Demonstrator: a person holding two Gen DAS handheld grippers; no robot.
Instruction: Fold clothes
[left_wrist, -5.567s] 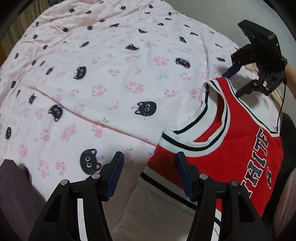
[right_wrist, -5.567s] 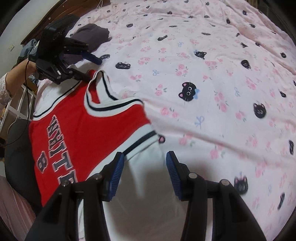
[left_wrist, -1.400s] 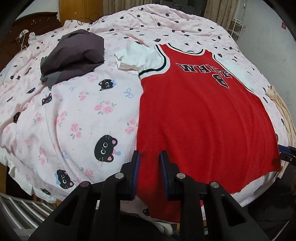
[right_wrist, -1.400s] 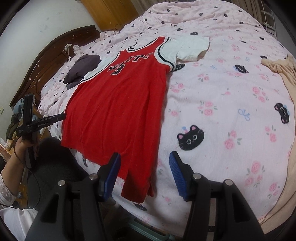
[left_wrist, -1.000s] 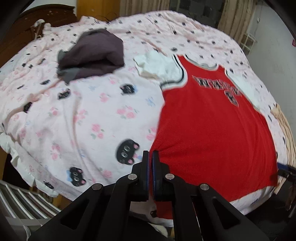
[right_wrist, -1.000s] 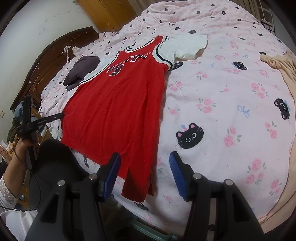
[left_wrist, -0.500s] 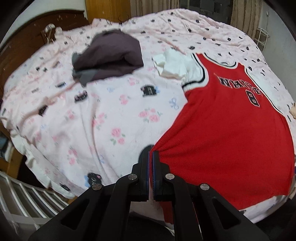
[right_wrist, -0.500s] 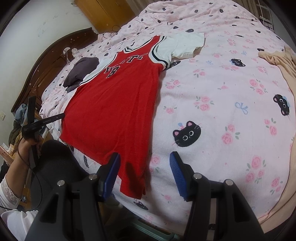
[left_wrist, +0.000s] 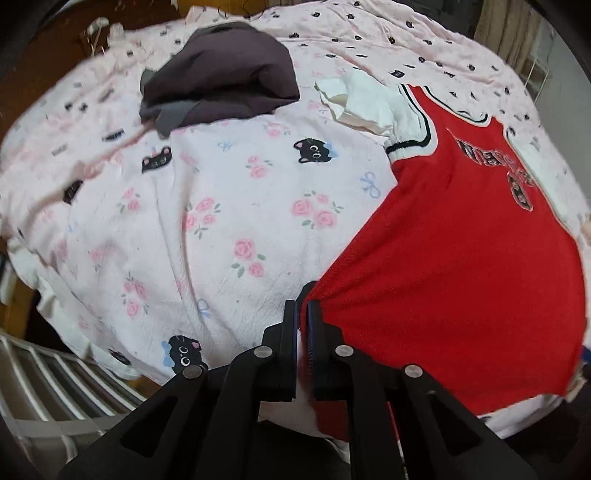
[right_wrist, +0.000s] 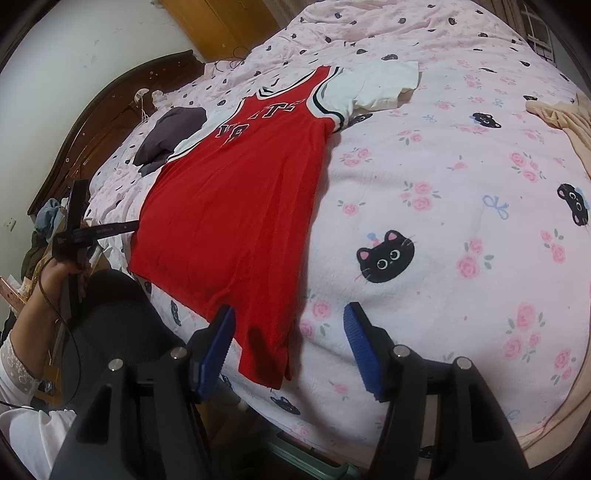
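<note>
A red basketball jersey (left_wrist: 450, 258) with white sleeves lies spread front-up on the pink cat-print bed (left_wrist: 229, 221). My left gripper (left_wrist: 301, 314) is shut on the jersey's bottom left hem corner, and the cloth bunches at the pads. In the right wrist view the jersey (right_wrist: 236, 199) runs from the bed's near edge toward the headboard. My right gripper (right_wrist: 288, 328) is open, its blue pads straddling the jersey's bottom right hem corner near the bed edge. The left gripper (right_wrist: 125, 227) shows there at the jersey's other corner.
A dark grey garment (left_wrist: 221, 70) lies crumpled near the jersey's left sleeve. A peach garment (right_wrist: 561, 122) lies at the right of the bed. A dark wooden headboard (right_wrist: 103, 122) stands behind. The bed edge drops off just below both grippers.
My left gripper closed on the hem corner about a second ago and has pulled it, bunching the cloth. My right gripper has stayed open and edged closer to the other corner.
</note>
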